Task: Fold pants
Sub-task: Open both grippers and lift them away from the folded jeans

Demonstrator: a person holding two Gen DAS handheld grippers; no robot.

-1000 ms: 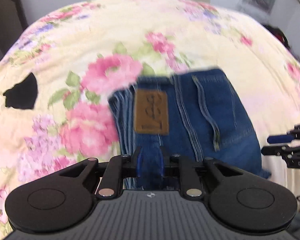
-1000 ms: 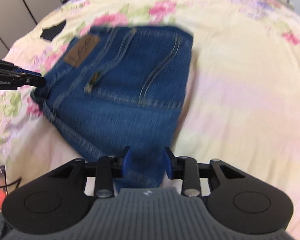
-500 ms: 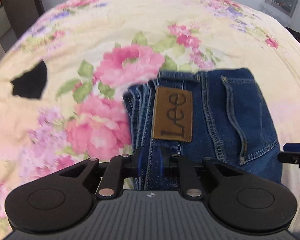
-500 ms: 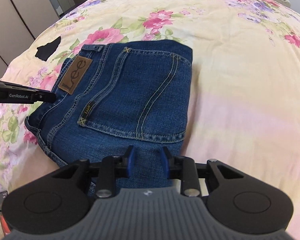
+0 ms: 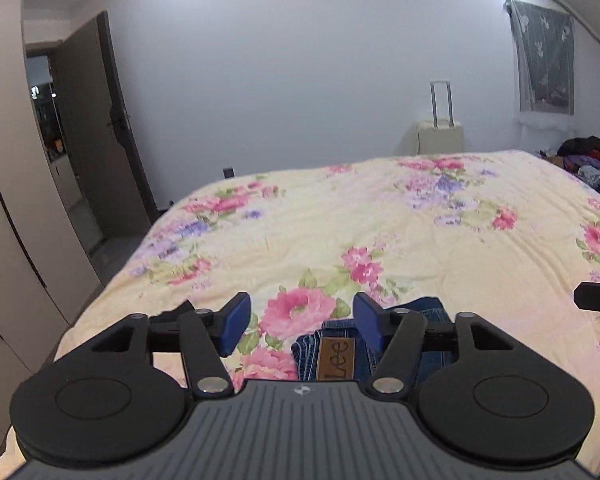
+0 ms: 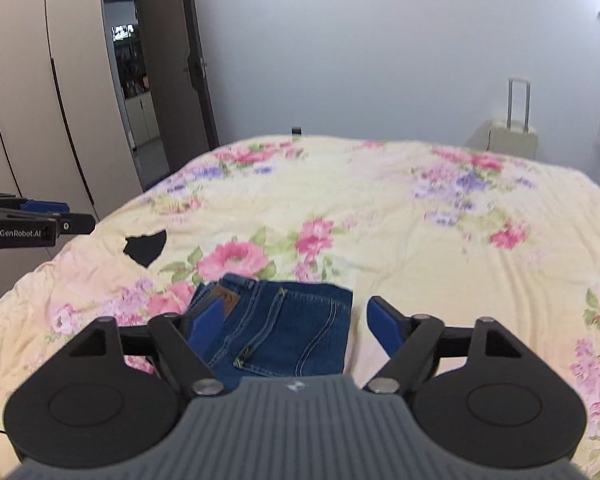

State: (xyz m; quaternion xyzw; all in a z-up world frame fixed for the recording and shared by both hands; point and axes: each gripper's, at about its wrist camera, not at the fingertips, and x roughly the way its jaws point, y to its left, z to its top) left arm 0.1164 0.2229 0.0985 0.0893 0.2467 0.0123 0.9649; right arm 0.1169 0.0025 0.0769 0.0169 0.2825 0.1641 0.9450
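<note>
From the left wrist, the left gripper (image 5: 300,322) hangs above the bed (image 5: 420,216), tilted down, jaws opening with nothing between them. The folded jeans (image 5: 432,312) lie below near the bed's near edge, mostly hidden by the gripper; the right gripper's tips show at the right border.

From the right wrist, the right gripper (image 6: 290,320) hovers likewise, jaws opening and empty. This view shows the jeans' whole top and a black patch (image 6: 146,246) toward the bed's left edge. The far bed lies bare.

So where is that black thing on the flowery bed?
In the right wrist view, the black patch lies on the floral bedspread, left of and beyond the folded jeans, near the bed's left edge.
</note>
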